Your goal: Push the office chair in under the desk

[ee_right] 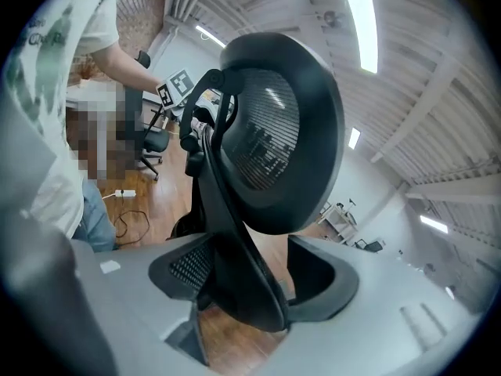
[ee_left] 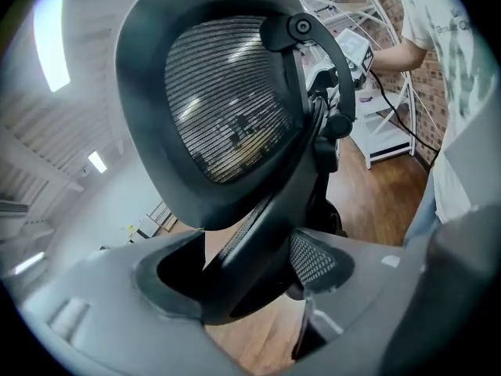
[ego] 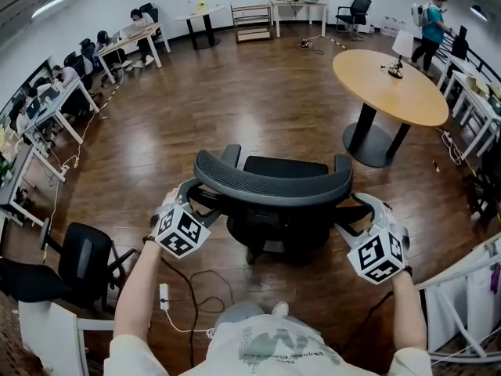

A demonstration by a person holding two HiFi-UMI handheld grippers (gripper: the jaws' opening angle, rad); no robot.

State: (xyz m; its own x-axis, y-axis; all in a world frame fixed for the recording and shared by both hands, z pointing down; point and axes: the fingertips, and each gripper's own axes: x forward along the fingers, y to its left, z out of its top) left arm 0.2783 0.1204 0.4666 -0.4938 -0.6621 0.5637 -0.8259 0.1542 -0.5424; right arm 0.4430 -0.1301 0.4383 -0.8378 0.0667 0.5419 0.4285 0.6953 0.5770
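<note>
The black mesh-backed office chair [ego: 274, 186] stands on the wooden floor right in front of me, its back toward me. My left gripper [ego: 190, 202] sits at the left edge of the backrest and my right gripper [ego: 362, 210] at the right edge. In the left gripper view the jaws of the left gripper [ee_left: 250, 280] stand wide apart with the backrest frame [ee_left: 258, 241] between them, not pinched. The right gripper [ee_right: 250, 276] looks the same: jaws spread, the backrest frame [ee_right: 243, 272] running between them. The mesh back [ee_right: 274, 131] rises above the jaws.
A round wooden table [ego: 387, 84] on a dark pedestal stands ahead to the right. A second black chair [ego: 78, 261] is at my left. A power strip with cables [ego: 164, 294] lies on the floor near my feet. A white rack [ego: 470, 296] stands at lower right.
</note>
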